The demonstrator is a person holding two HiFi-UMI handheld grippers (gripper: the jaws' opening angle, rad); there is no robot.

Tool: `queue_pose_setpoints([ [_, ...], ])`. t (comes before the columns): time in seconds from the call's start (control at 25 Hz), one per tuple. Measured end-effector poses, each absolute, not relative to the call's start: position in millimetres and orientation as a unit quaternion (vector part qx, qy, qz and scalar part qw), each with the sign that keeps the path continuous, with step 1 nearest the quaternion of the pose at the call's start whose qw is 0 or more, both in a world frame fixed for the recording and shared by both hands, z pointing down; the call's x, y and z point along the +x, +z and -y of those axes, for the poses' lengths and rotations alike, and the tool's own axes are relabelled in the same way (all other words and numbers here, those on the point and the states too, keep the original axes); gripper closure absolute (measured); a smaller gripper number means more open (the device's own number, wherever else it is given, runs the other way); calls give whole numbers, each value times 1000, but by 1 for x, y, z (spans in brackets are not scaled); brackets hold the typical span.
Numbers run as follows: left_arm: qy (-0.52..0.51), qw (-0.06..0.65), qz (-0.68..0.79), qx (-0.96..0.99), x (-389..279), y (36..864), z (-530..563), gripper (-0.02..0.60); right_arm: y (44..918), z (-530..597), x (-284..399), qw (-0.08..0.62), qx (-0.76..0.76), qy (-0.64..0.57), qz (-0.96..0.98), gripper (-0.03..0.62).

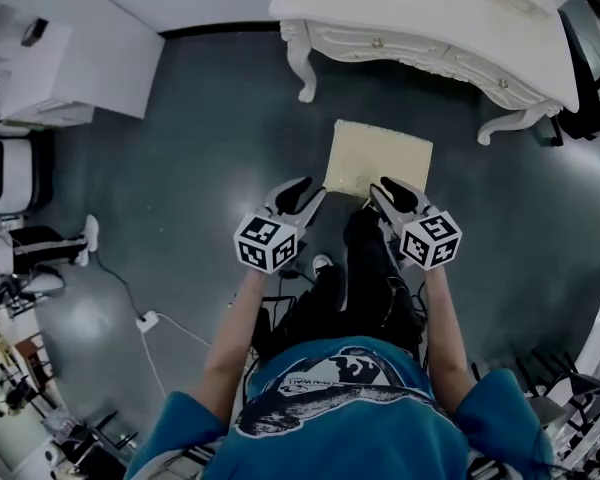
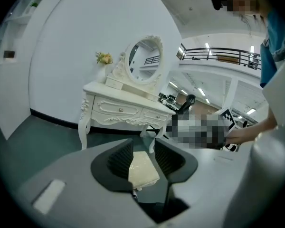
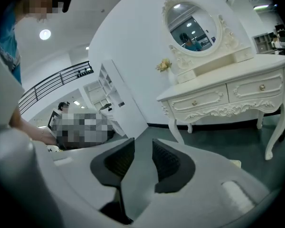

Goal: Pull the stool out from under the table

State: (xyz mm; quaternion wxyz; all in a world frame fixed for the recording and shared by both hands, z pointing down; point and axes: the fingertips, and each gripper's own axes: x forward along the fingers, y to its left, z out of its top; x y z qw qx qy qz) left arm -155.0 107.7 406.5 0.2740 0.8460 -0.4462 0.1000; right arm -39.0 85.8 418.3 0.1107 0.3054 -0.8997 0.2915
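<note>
The stool, topped by a cream cushion, stands on the dark floor just in front of the white dressing table. My left gripper sits at the cushion's near left corner, and my right gripper is over its near edge. In the left gripper view the jaws stand a little apart, with the cushion showing through the gap and neither pad pressing on it. The right gripper shows a narrow gap with only floor in it; a cream corner of the stool peeks out at its right.
The table's carved legs flank the stool, and an oval mirror stands on top. A white cabinet is at the far left, and a power strip with its cable lies on the floor at left. The person's legs and shoe are right behind the grippers.
</note>
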Motion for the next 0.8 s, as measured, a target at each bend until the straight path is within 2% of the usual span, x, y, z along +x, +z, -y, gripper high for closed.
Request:
queue_pose_setpoints([
  [0.44, 67, 231, 427, 872, -141, 343, -187, 455, 347, -158, -65, 91, 292, 239, 921, 485],
  [0.68, 64, 208, 443, 870, -158, 329, -231, 512, 331, -202, -75, 81, 296, 220, 926, 485],
  [0.8, 56, 211, 446, 868, -161, 325, -249, 528, 323, -221, -77, 75, 297, 209, 929, 509],
])
